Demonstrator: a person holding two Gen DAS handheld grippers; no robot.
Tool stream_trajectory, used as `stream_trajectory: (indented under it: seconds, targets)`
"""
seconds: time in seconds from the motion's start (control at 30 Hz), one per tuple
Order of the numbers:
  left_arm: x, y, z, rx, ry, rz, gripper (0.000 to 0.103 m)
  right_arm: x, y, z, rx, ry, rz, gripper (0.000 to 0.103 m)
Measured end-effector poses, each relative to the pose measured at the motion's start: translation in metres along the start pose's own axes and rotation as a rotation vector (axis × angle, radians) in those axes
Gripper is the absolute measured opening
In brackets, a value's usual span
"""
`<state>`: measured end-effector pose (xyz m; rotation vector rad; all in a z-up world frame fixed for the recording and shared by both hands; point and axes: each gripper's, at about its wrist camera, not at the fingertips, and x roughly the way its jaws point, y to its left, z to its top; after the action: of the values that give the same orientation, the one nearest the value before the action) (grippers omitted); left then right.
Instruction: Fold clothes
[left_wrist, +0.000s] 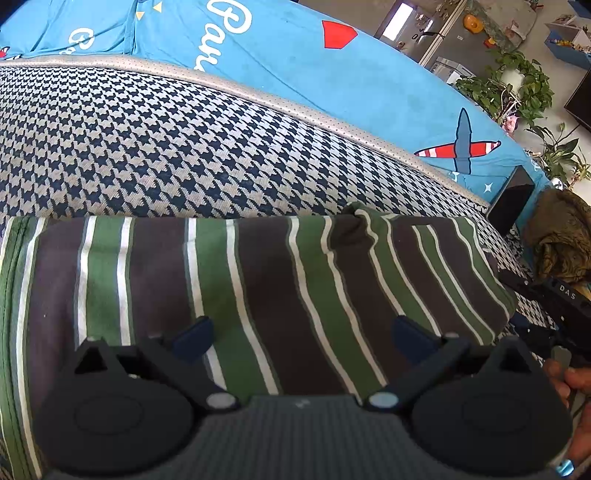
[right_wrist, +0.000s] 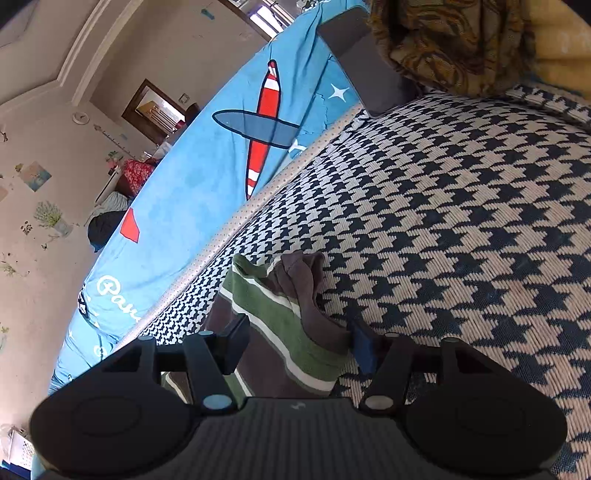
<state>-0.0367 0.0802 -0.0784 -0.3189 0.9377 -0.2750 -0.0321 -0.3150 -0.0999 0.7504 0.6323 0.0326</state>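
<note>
- Left gripper (left_wrist: 301, 332): jaws spread wide and released, hovering over the striped garment (left_wrist: 258, 280); cloth shows between the two pads, but neither visibly presses on it.
- Striped garment, left wrist view: green, brown and white stripes, lying as a broad folded panel on the houndstooth cover (left_wrist: 166, 147); it fills the space under and ahead of the jaws, with a small raised pucker at its far edge, ahead and to the right of them.
- Right gripper (right_wrist: 301, 345): jaws parted, with a corner of the striped garment (right_wrist: 291, 325) between them; the right pad sits against the cloth's bunched brown edge, the left pad touches it too, and no firm clench is evident.
- Houndstooth cover (right_wrist: 461, 221), right wrist view: stretches ahead and to the right of the jaws, bare beyond the garment's corner.
- Blue sheet (left_wrist: 314, 74): printed with an aeroplane and white lettering, beyond a pale perforated trim, well past both sets of jaws.
- Hand (left_wrist: 570, 398): partly seen at the right edge of the left wrist view, beside the left gripper.
</note>
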Motion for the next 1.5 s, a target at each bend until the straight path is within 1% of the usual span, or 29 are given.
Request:
stream_trajectory:
  seconds: [0.1, 0.13, 0.2, 0.23, 0.27, 0.37, 0.47, 0.53, 0.6, 0.7, 0.8, 0.87, 0.93, 1.1, 1.2, 1.3, 1.33, 1.4, 1.47, 1.5]
  targets:
    - [0.001, 0.000, 0.000, 0.000, 0.004, 0.001, 0.102, 0.006, 0.003, 0.001, -0.047, 0.001, 0.006, 0.058]
    - [0.002, 0.000, 0.000, 0.002, 0.006, 0.001, 0.102, 0.007, 0.004, 0.001, -0.057, 0.000, 0.005, 0.055]
    - [0.003, 0.000, 0.000, 0.006, 0.009, 0.002, 0.102, 0.010, 0.004, 0.002, -0.070, -0.003, 0.002, 0.044]
    - [0.003, 0.000, 0.000, 0.009, 0.010, 0.003, 0.102, 0.012, 0.003, 0.002, -0.066, 0.003, 0.008, 0.030]
    - [0.004, 0.000, 0.000, 0.009, 0.011, 0.003, 0.102, 0.014, 0.002, 0.002, -0.058, 0.011, 0.019, 0.023]
    - [0.004, 0.001, 0.000, 0.008, 0.012, 0.003, 0.102, 0.018, 0.005, 0.002, -0.071, 0.020, 0.032, 0.018]
    - [0.003, 0.003, 0.001, 0.006, 0.009, 0.004, 0.102, 0.013, 0.022, 0.001, -0.156, -0.008, 0.033, 0.016]
    - [0.003, 0.003, 0.001, 0.003, 0.006, 0.006, 0.102, 0.009, 0.036, -0.001, -0.234, -0.029, 0.037, 0.016]
    - [0.002, 0.003, 0.001, 0.002, 0.000, 0.010, 0.102, 0.003, 0.055, -0.006, -0.351, -0.055, 0.035, 0.016]
    - [0.000, 0.003, 0.001, -0.004, -0.011, 0.016, 0.102, -0.005, 0.085, -0.022, -0.557, -0.088, 0.052, 0.016]
    - [-0.002, 0.006, 0.002, -0.018, -0.025, 0.022, 0.102, -0.010, 0.114, -0.046, -0.804, -0.099, 0.072, 0.015]
    - [-0.003, 0.008, 0.003, -0.028, -0.035, 0.027, 0.102, -0.009, 0.127, -0.065, -0.942, -0.081, 0.090, 0.015]
    - [-0.005, 0.009, 0.004, -0.039, -0.045, 0.032, 0.102, -0.008, 0.135, -0.083, -1.038, -0.051, 0.120, 0.014]
    - [-0.005, 0.010, 0.005, -0.047, -0.054, 0.037, 0.102, -0.003, 0.146, -0.123, -1.223, 0.035, 0.179, 0.014]
    - [-0.004, 0.010, 0.005, -0.045, -0.047, 0.034, 0.102, 0.004, 0.146, -0.143, -1.343, 0.092, 0.170, 0.014]
    - [-0.003, 0.009, 0.005, -0.043, -0.041, 0.034, 0.102, 0.012, 0.142, -0.150, -1.363, 0.194, 0.185, 0.016]
    - [-0.002, 0.009, 0.005, -0.044, -0.042, 0.033, 0.102, 0.013, 0.142, -0.150, -1.354, 0.213, 0.197, 0.016]
    - [-0.003, 0.009, 0.006, -0.044, -0.047, 0.034, 0.103, 0.009, 0.143, -0.143, -1.285, 0.241, 0.245, 0.016]
    - [-0.003, 0.010, 0.007, -0.046, -0.050, 0.039, 0.103, 0.005, 0.144, -0.132, -1.194, 0.249, 0.296, 0.016]
    - [-0.003, 0.011, 0.007, -0.051, -0.050, 0.040, 0.103, 0.003, 0.144, -0.126, -1.159, 0.238, 0.304, 0.016]
